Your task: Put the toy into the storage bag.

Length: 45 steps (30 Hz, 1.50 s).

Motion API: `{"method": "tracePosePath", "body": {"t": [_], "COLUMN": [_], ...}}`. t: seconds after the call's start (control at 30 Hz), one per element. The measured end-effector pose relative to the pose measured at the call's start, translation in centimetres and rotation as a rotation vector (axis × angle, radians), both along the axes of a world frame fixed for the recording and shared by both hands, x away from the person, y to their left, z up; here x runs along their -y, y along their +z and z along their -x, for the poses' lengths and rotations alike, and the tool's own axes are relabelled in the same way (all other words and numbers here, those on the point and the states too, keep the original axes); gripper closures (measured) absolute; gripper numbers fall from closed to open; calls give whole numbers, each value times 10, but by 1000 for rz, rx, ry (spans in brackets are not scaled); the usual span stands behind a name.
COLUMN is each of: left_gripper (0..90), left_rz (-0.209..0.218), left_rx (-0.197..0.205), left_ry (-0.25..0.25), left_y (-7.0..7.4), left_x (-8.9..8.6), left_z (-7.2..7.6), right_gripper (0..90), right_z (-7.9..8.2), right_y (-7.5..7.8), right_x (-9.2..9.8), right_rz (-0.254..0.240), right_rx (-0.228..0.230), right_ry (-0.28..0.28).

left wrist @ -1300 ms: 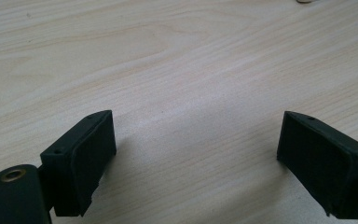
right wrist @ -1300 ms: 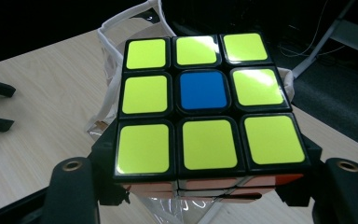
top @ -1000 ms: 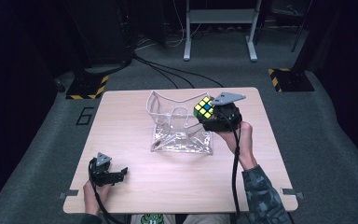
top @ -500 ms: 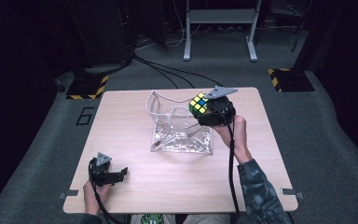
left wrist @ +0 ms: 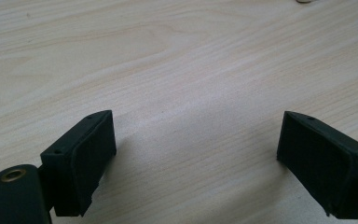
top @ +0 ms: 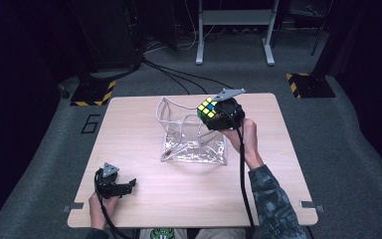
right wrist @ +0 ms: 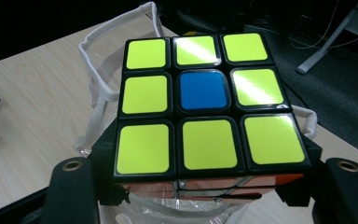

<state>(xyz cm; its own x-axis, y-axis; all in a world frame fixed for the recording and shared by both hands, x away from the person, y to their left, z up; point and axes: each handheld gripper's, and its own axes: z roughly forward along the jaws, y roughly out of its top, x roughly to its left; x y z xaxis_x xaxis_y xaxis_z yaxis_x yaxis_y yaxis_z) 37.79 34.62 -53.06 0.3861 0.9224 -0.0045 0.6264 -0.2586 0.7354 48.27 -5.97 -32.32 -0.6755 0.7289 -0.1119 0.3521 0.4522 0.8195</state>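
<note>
My right gripper (top: 215, 115) is shut on a puzzle cube (top: 207, 108), held in the air over the right rim of a clear plastic bag (top: 191, 139) that stands open in the middle of the table. In the right gripper view the cube (right wrist: 205, 107) shows a yellow face with a blue centre, clamped between the two black jaws, with the bag's white-edged mouth (right wrist: 102, 70) behind and below it. My left gripper (top: 122, 187) rests near the table's front left edge, open. In the left gripper view its jaws stand wide apart over bare wood, with nothing between the pads (left wrist: 88, 163).
The light wooden table (top: 129, 129) is bordered by grey floor. Black cables (top: 179, 77) run across the floor behind it. A metal stand's legs (top: 234, 35) and yellow-and-black striped bases (top: 306, 84) lie beyond the far edge.
My right gripper has carried the cube a little to the left, closer over the bag's mouth. The left gripper has stayed where it was.
</note>
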Motion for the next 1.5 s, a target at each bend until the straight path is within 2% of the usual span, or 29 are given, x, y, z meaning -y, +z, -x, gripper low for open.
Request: {"method": "tracePosePath", "body": {"t": [0.47, 0.63, 0.77, 0.9, 0.93, 1.07, 1.1, 1.13, 1.23, 1.27, 1.3, 1.43, 1.47, 1.5], "left_gripper": [115, 115, 115, 115, 115, 115, 115, 115, 115, 115, 115, 115, 115, 115], "left_rz": [0, 0, 0, 0, 0, 0, 0, 0, -1, -1, -1, -1, -1, 3], "left_rx": [0, 1, 0, 0, 0, 1, 0, 0, 0, 0, 0, 1, 1, 0], "left_ry": [0, 0, 0, 0, 0, 0, 0, 0, 0, 0, -1, -1, 0, 2], "left_y": [0, 0, 0, 0, 0, 0, 0, 0, 0, 0, 0, 0, 0, 0], "left_x": [0, 0, 0, 0, 0, 0, 0, 0, 0, 0, 0, 0, 0, 0], "left_z": [0, 0, 0, 0, 0, 0, 0, 0, 0, 0, 0, 0, 0, 0], "right_gripper": [331, 331, 331, 331, 330, 330, 330, 331, 331, 330, 330, 330, 330, 330], "right_z": [-20, -29, -32, -35, -37, -38, -41, -40, -42, -42, -43, -43, -45, -45], "right_y": [-12, -19, -23, -25, -27, -29, -30, -30, -32, -32, -32, -33, -34, -34], "right_x": [-10, -10, -11, -12, -12, -12, -11, -10, -8, -7, -6, -6, -6, -6], "right_rz": [8, 36, 28, 43, 52, 57, 62, 62, 65, 66, 65, 79, 85, 88], "right_rx": [-62, -76, -103, -122, -112, -139, -119, -138, -131, -145, -137, -156, -140, -152], "right_ry": [-11, -4, -32, -45, -38, -69, -58, -68, -73, -80, -80, -103, -97, -109]}}
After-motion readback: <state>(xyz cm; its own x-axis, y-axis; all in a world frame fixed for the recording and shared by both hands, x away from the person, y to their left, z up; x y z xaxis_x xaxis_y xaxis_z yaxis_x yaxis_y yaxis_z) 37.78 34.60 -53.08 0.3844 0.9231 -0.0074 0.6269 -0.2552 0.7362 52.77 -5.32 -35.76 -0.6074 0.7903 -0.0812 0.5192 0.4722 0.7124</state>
